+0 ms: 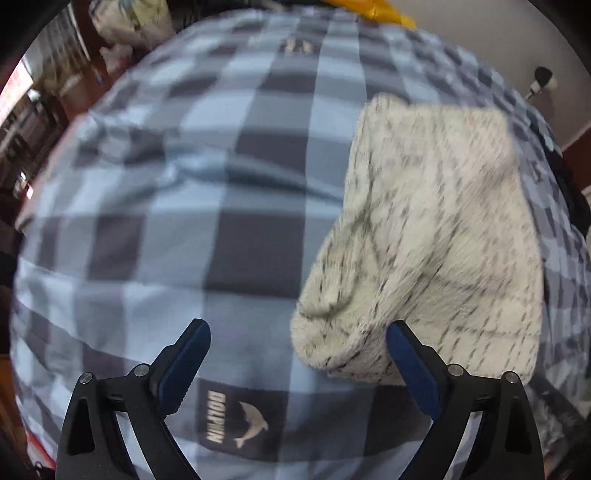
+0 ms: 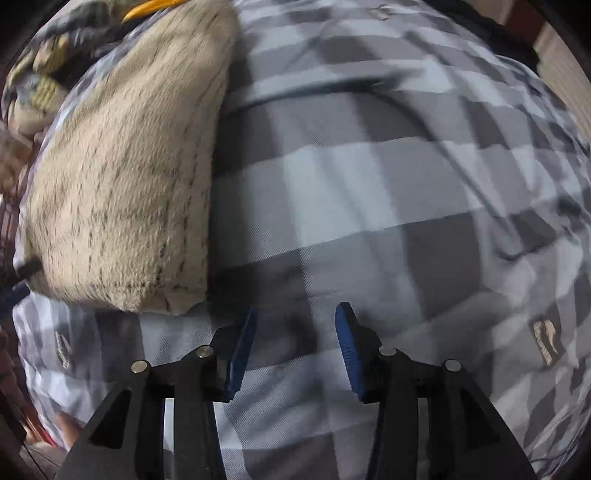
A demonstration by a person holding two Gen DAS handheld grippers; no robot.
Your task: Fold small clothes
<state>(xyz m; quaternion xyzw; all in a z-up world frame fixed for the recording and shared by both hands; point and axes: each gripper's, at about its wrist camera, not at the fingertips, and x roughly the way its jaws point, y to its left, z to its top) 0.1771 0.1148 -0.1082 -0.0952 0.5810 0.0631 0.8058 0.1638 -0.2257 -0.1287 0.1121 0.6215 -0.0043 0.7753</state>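
Observation:
A cream fuzzy garment with dark flecks [image 1: 436, 236] lies folded on a grey and blue checked bedspread [image 1: 207, 206]. My left gripper [image 1: 297, 332] points down over the garment's near left corner with its jaws wide open; the corner sits between the blue pads without being pressed. In the right wrist view the same garment [image 2: 122, 177] lies up and to the left. My right gripper [image 2: 295, 317] hangs over bare checked bedspread [image 2: 369, 206], jaws partly apart, nothing between them.
A dolphin label [image 1: 236, 421] is sewn on the bedspread near the left gripper. Something yellow [image 1: 388, 14] lies at the far edge. Dark furniture and clutter [image 1: 44, 103] stand beyond the bed's left side. Other crumpled cloth [image 2: 40, 85] lies past the garment.

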